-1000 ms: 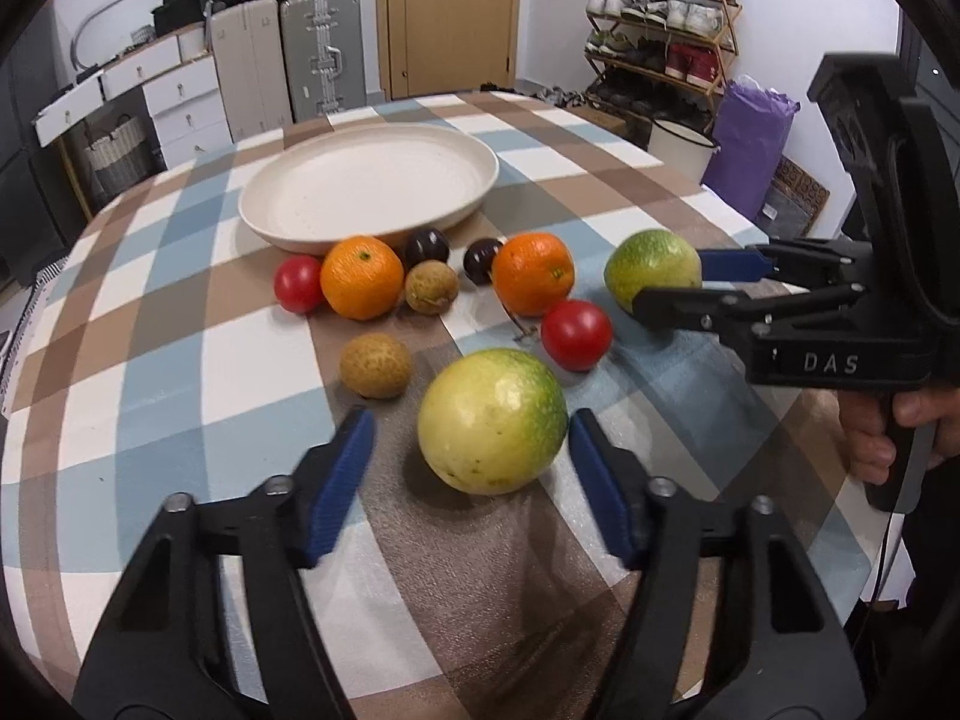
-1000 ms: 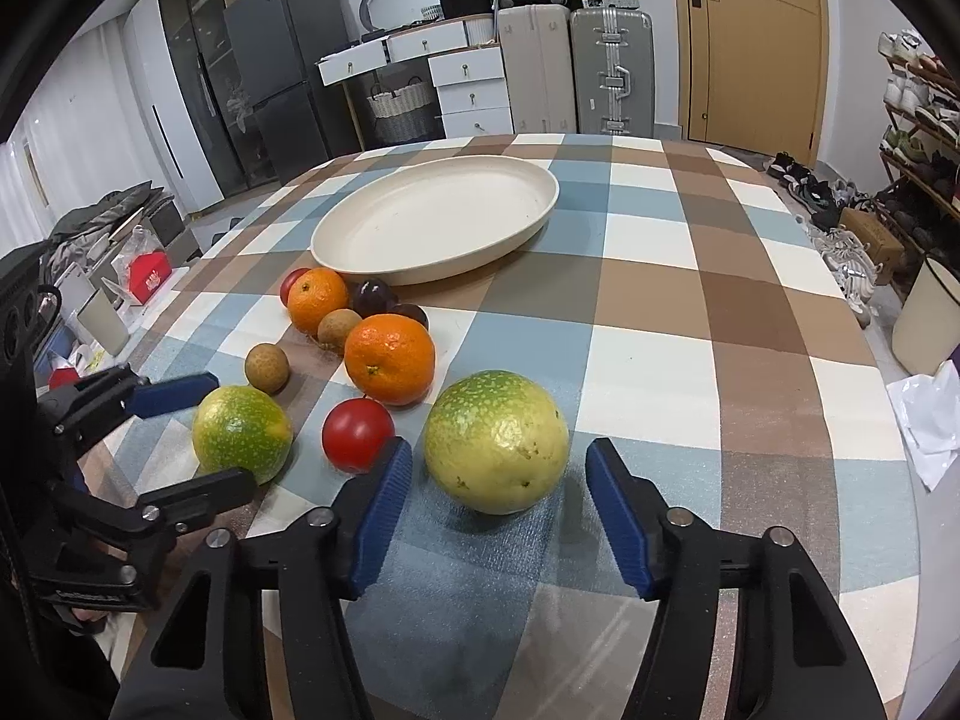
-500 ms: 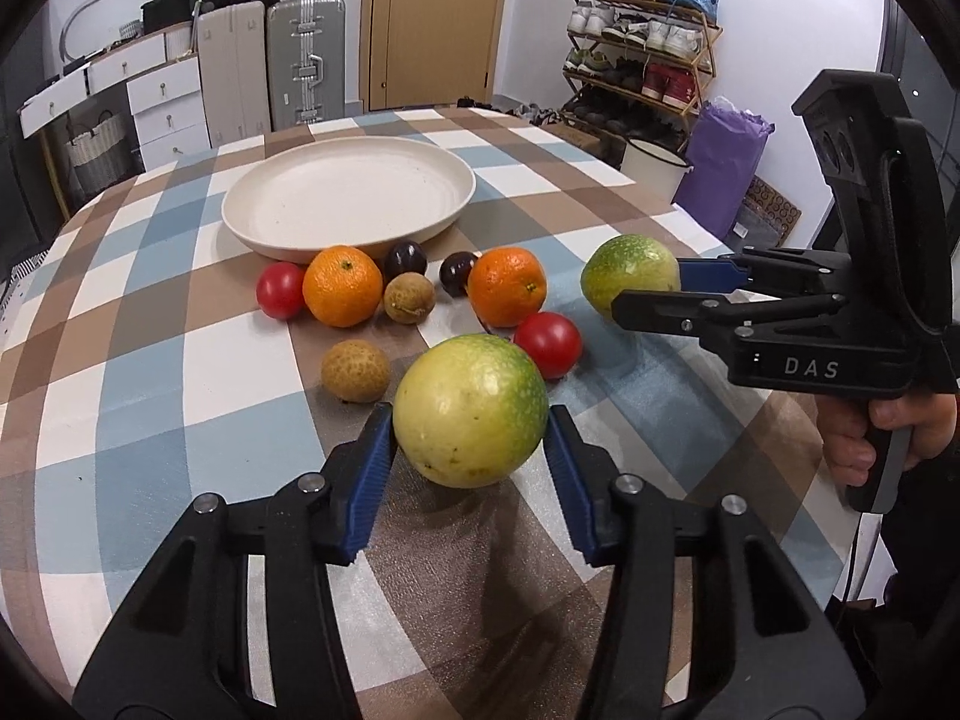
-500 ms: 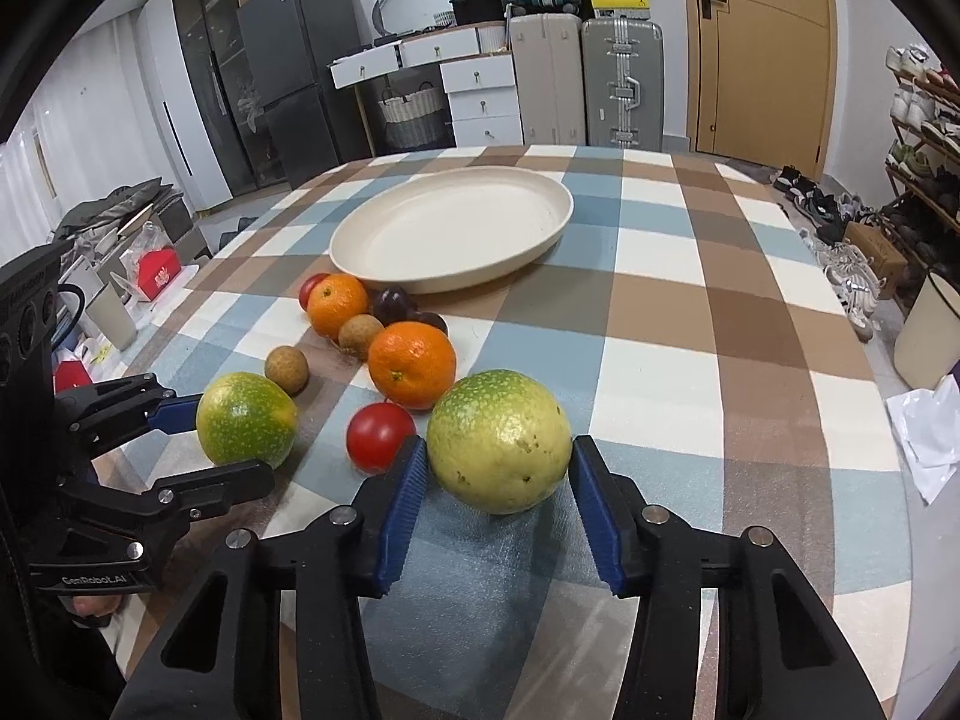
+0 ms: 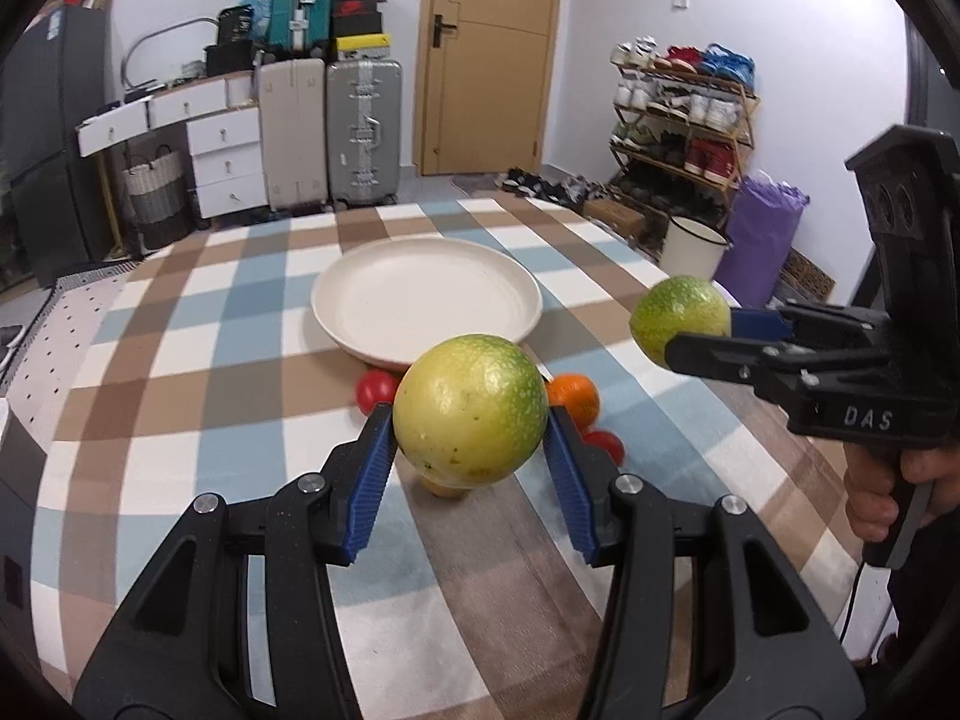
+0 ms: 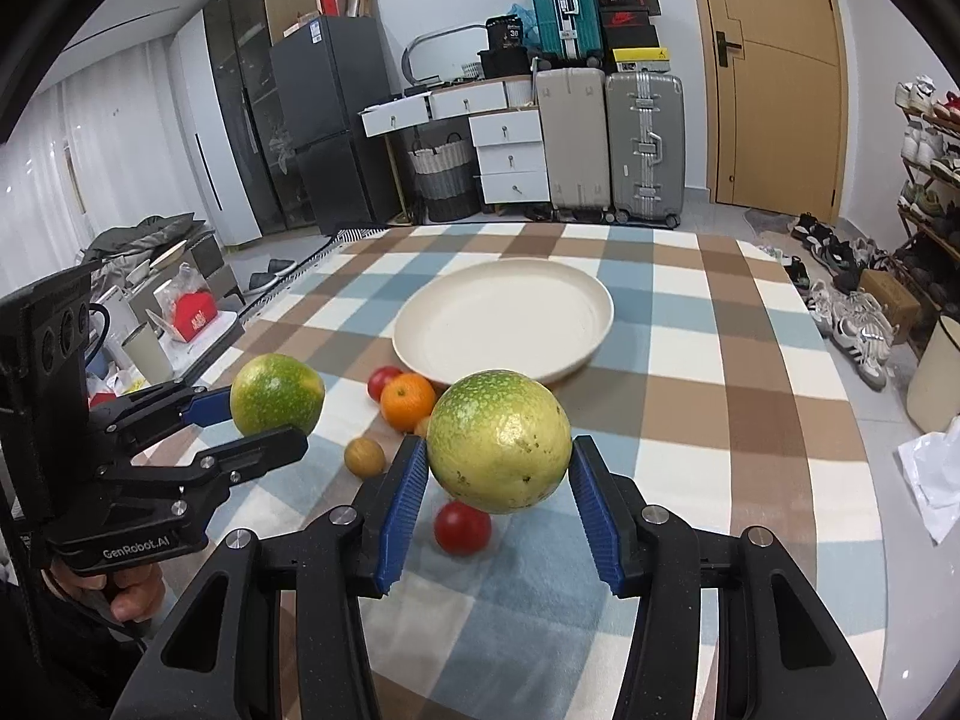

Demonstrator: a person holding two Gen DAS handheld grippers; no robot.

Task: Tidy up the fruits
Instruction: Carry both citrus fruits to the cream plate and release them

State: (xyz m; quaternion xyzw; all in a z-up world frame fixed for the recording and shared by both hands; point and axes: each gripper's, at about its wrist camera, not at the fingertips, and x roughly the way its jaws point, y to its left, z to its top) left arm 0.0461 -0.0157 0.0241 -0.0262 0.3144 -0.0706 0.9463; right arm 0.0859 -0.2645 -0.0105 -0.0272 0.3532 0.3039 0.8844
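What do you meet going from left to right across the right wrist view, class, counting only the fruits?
Green fruit in the left gripper → small brown fruit → orange → yellow-green fruit in the right gripper.

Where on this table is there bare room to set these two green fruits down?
The cream plate is bare inside. The checked tablecloth to the plate's right is clear to the table edge. The crowded patch lies in front of the plate: orange, tomato, small brown fruit.
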